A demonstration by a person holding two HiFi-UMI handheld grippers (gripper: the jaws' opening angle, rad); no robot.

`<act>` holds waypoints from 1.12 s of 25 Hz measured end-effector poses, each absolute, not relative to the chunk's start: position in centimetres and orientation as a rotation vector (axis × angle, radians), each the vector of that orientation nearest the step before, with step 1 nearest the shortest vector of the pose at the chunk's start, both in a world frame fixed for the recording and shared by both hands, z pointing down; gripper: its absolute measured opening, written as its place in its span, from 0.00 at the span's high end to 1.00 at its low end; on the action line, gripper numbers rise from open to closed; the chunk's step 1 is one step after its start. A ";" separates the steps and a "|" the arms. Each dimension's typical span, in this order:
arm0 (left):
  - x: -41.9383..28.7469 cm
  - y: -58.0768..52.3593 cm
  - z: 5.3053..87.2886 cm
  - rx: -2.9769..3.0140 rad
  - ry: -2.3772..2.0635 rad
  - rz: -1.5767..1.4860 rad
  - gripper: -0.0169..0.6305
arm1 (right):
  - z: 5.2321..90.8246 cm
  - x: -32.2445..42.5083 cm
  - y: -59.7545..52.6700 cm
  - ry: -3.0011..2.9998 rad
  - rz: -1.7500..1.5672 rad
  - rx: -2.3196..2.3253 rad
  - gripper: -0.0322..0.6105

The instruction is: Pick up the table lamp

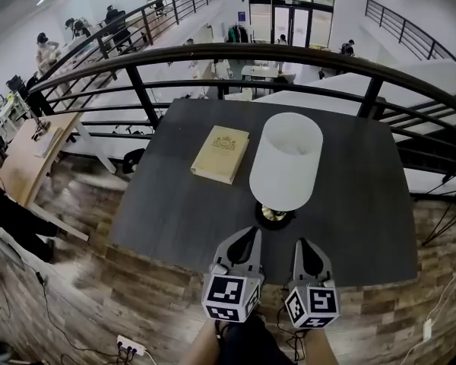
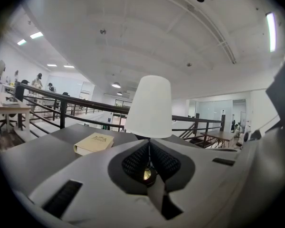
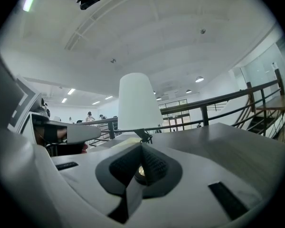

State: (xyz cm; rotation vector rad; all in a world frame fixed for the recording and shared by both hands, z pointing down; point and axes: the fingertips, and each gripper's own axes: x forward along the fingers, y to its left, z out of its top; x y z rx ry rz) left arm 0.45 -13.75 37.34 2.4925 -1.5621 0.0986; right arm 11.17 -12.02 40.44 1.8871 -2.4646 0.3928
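While lamp (image 1: pixel 285 162) is standing upright on table (image 1: pixel 175 219), left tool (image 1: pixel 251 238) and right tool (image 1: pixel 302 247) are pointing at its foot from near edge, jaws together, gripping nothing. Lamp lying dead ahead, between them, long axis vertical; left tool looking marginally nearer.

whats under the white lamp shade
Below the shade, a black round base with a brass-coloured fitting sits on the dark table. The shade covers the stem and any bulb.
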 end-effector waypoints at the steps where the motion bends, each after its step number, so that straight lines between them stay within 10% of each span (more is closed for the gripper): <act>1: 0.5 -13.9 37.5 2.490 -1.546 0.079 0.95 | 40.7 11.1 -12.2 -2.461 0.400 1.889 0.93; 28: 0.0 -17.7 39.5 2.340 -1.122 -0.335 0.84 | 46.2 8.7 -14.9 -2.370 0.538 1.897 0.93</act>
